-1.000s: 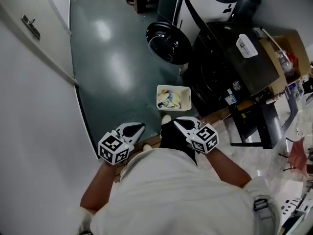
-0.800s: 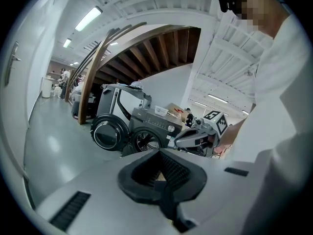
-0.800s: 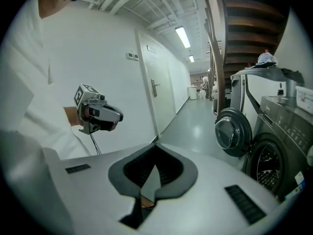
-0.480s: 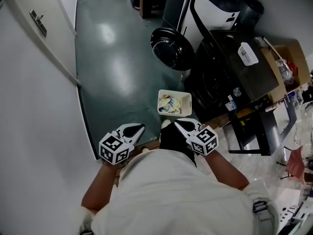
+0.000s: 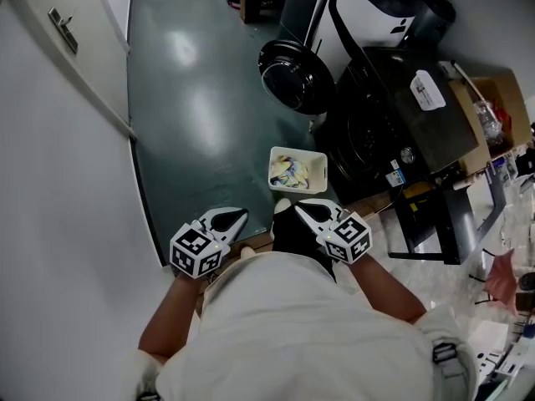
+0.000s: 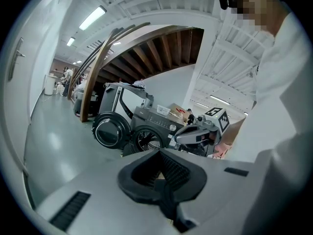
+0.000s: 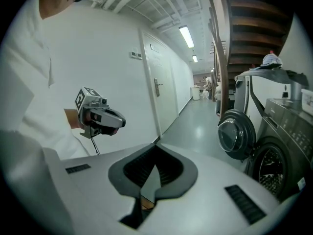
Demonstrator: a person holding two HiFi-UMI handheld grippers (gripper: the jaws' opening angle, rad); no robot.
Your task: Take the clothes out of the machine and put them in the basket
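Containers. One white basket (image 5: 298,150) stands on the green floor (image 5: 192,115), just in front of the dark machine (image 5: 393,115) and near your feet. It holds a loose heap of pale clothes (image 5: 292,172) in yellow, blue and white that reaches about to the rim. The pieces cannot be told apart well enough to count. The machine's round door (image 5: 292,78) stands swung open to its left. In the left gripper view the drum mouth (image 6: 148,141) shows beside that door, but no view tells you whether any clothes lie inside it. A brown cardboard box (image 5: 495,86) sits to the right of the machine's top.

Count. There is one basket, one dark front-loading machine with one open door, one taller black-and-white appliance (image 5: 368,11) behind it, and two grippers.

Pose. You hold both grippers close to your body, side by side and well apart, and each points forward and a little downward. Your forearms are bent in toward your waist and the marker cubes face up. The left gripper (image 5: 230,221) sits over the edge of the green floor, and the right gripper (image 5: 308,214) is nearest the basket without touching it.

Jaws. The left gripper's pads are clenched together with nothing between them, as its own view shows. The right gripper's jaws are likewise pressed tip to tip and empty.
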